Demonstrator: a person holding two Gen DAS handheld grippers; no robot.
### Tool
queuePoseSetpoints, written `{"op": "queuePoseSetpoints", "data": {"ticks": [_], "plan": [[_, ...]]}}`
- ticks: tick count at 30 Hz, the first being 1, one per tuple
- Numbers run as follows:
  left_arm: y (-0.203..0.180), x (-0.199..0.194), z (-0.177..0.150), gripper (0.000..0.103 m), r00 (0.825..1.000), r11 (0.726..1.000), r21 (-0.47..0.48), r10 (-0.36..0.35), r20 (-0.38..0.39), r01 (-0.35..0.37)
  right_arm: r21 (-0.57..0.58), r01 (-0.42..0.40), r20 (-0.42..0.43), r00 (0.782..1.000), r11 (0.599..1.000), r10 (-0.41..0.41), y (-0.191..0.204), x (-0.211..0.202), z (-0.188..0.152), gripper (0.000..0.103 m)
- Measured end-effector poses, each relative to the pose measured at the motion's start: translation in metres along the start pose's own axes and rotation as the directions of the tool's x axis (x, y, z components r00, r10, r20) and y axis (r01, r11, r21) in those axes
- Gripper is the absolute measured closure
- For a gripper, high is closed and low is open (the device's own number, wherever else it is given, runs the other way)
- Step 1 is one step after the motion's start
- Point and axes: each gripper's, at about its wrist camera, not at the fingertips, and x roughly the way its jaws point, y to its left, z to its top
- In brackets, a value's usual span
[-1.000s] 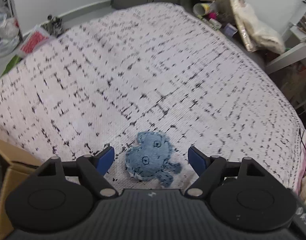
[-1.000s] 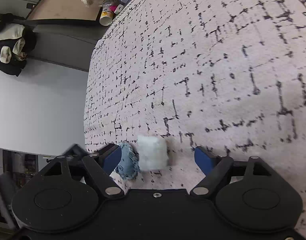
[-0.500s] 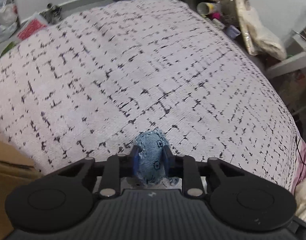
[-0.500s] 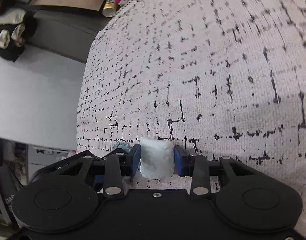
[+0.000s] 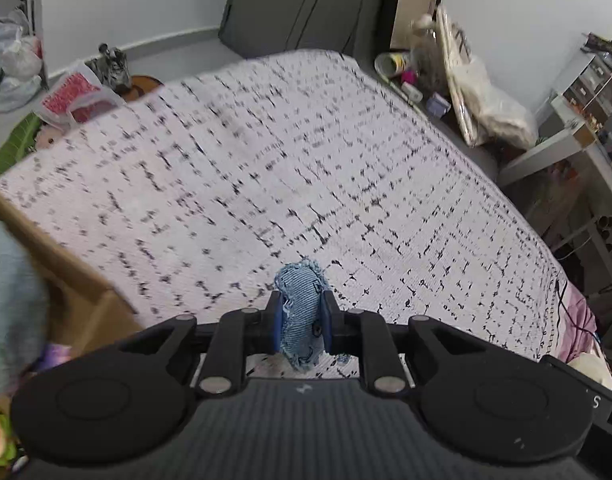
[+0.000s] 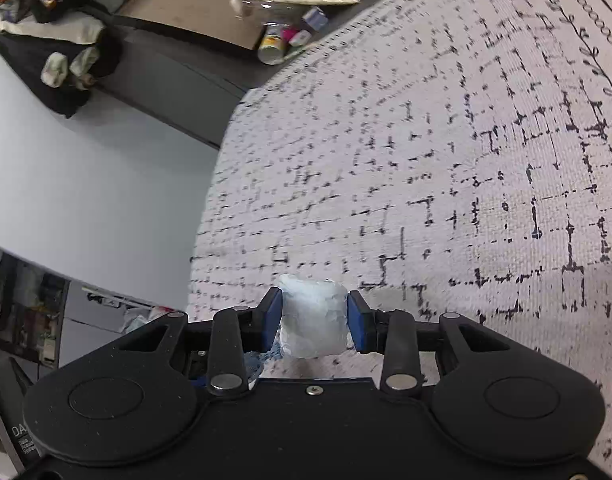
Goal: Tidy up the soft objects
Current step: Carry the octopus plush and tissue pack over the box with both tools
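Note:
My left gripper [image 5: 300, 320] is shut on a small blue denim soft toy [image 5: 300, 312] and holds it lifted above the bed's patterned white blanket [image 5: 290, 168]. My right gripper [image 6: 314, 322] is shut on a fluffy white soft cube [image 6: 312, 320], also held above the blanket [image 6: 446, 160]. A cardboard box [image 5: 66, 276] is at the left of the left wrist view, with a pale blue soft thing [image 5: 6, 304] and other coloured items inside.
Past the bed's far right corner stand cluttered items and a plastic bag [image 5: 486, 108], with a white shelf unit [image 5: 578, 144] to the right. Bags [image 5: 70, 96] lie on the floor at the far left. A grey cabinet [image 6: 178, 68] stands beyond the bed.
Both grippers closed on their soft objects and lifted them off the blanket. The left gripper has swung toward the cardboard box, which now shows more at the left.

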Motion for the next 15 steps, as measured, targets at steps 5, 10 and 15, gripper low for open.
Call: {"op": "queuePoseSetpoints", "data": {"ticks": [5,10,15], "plan": [[0.008,-0.037,-0.004,0.085,0.999,1.000,0.007,0.002,0.039,-0.002,-0.050,-0.017,0.014,1.000,0.999,0.018,0.015,-0.022,-0.007,0.068],[0.017,-0.067,-0.014,0.085,0.997,1.000,0.009,0.017,0.070,-0.018,-0.122,-0.018,0.000,1.000,0.992,0.018,0.031,-0.038,-0.021,0.068],[0.031,-0.094,-0.022,0.085,0.996,0.999,0.005,0.031,0.081,-0.032,-0.170,-0.026,-0.010,1.000,0.985,0.024,0.042,-0.050,-0.033,0.068]]}}
